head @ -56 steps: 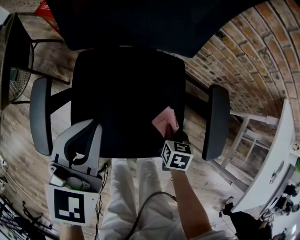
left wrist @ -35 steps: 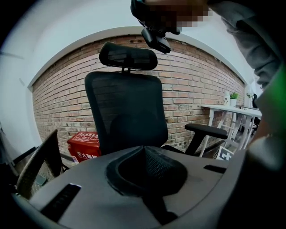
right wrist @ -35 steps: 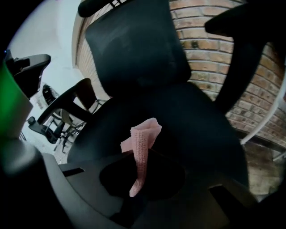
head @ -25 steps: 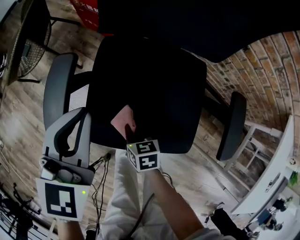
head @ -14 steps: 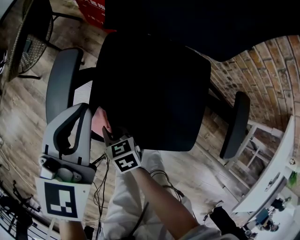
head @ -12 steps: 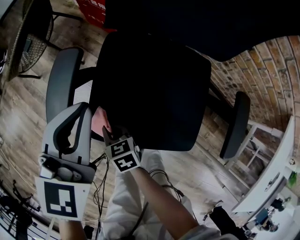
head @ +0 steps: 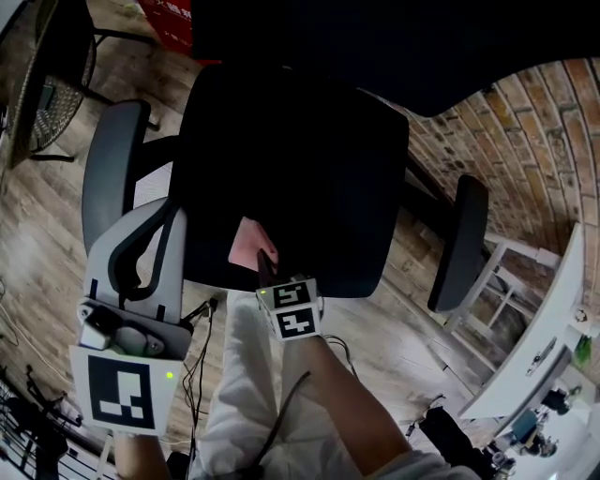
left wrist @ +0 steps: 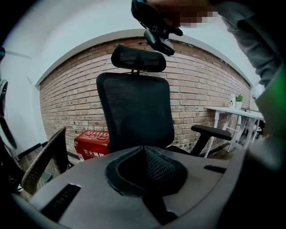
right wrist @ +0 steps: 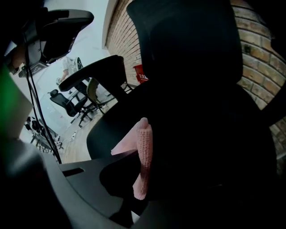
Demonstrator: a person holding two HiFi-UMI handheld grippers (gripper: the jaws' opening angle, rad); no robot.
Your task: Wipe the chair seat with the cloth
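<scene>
The black chair seat (head: 300,169) fills the middle of the head view. A pink cloth (head: 247,247) lies pressed on the seat's front part, left of centre. My right gripper (head: 263,271), with its marker cube just behind, is shut on that cloth. In the right gripper view the cloth (right wrist: 144,150) stands as a folded pink strip between the dark jaws, over the seat (right wrist: 196,129). My left gripper (head: 165,216) is held off the seat's front left corner, below the left armrest, shut and empty. Its view looks at the chair's backrest (left wrist: 134,116).
Grey armrests flank the seat, left (head: 103,169) and right (head: 455,239). A red box (head: 169,13) and a wicker chair (head: 42,89) stand at the back left. A white table (head: 539,333) is at the right by the brick wall (head: 525,103). Cables (head: 200,370) lie on the wooden floor.
My right gripper dragged the cloth from the seat's right front to its left front edge, and has now slid it back right toward the middle. The left gripper barely moved.
</scene>
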